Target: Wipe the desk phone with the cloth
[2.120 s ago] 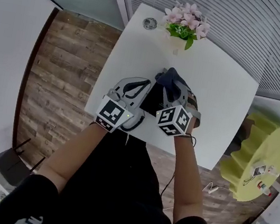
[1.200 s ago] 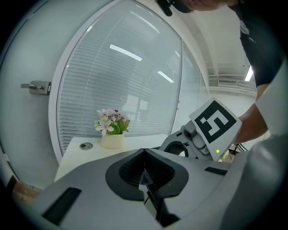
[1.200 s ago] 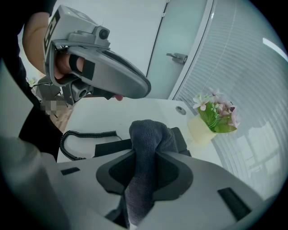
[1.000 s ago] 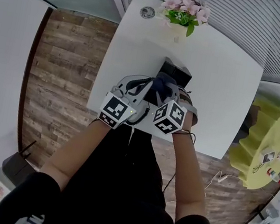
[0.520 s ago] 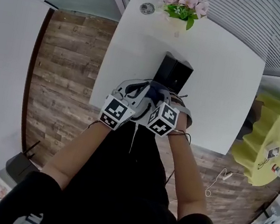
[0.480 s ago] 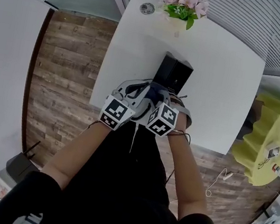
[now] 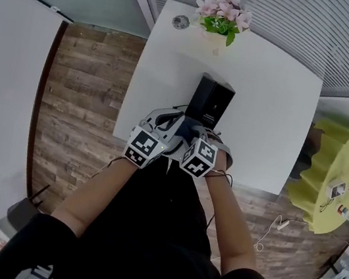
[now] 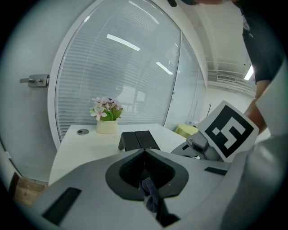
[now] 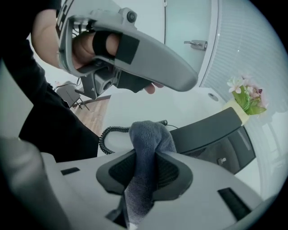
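Observation:
The black desk phone [image 7: 210,102] lies mid-table on the white table [image 7: 271,86]; its base also shows in the left gripper view [image 8: 139,139] and in the right gripper view [image 9: 216,134]. Both grippers hang at the table's near edge, short of the phone. My right gripper [image 9: 150,155] is shut on the blue-grey cloth [image 9: 148,134], which bulges out past its tips. My left gripper [image 8: 145,152] is shut too, with a strip of the same cloth [image 8: 150,195] pinched inside. From the head view the cloth [image 7: 188,130] bridges left gripper [image 7: 167,124] and right gripper [image 7: 206,141].
The phone's coiled cord [image 9: 105,137] lies near the table's front edge. A pot of pink flowers [image 7: 219,20] and a round grommet [image 7: 180,21] sit at the far edge. A yellow round stand [image 7: 332,176] is on the right. Wood floor lies to the left.
Both grippers have drawn back with the cloth from over the phone to the near table edge. The phone's top, covered before, now shows fully.

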### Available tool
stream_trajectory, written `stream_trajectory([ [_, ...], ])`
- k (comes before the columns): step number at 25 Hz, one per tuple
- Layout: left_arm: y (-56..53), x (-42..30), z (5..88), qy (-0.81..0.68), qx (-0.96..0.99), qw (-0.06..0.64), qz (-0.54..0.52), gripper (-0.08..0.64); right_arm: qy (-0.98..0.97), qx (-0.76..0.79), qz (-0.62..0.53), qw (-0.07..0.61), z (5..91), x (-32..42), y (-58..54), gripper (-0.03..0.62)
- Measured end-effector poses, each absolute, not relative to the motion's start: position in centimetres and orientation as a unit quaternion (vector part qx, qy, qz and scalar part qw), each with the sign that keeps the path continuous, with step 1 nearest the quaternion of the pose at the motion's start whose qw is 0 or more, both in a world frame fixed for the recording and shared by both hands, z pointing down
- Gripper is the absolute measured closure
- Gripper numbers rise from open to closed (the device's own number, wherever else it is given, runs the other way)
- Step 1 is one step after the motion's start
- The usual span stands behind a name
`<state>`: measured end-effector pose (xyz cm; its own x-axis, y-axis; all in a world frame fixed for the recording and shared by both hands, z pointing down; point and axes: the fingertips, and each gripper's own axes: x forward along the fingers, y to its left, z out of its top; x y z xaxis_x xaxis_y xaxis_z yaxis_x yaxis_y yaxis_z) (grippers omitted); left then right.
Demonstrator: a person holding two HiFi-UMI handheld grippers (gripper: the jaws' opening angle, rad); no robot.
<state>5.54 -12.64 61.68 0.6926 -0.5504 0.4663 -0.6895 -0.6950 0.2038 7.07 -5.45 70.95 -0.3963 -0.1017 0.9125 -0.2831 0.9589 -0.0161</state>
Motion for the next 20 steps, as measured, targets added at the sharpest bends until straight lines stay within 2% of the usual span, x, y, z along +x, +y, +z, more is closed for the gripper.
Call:
stream_trajectory([
  [14,-17.0,8.4,55.0,-0.326,0.922,0.131,0.161,0.549,-0.823,0.222,0.032,0.522,62.1,11.9,-12.7,0.480],
  [20,-19.4,9.9,53.5,-0.319,0.928,0.118,0.152,0.549,-0.807,0.268,0.005,0.526,60.8,14.2,-16.8,0.479],
])
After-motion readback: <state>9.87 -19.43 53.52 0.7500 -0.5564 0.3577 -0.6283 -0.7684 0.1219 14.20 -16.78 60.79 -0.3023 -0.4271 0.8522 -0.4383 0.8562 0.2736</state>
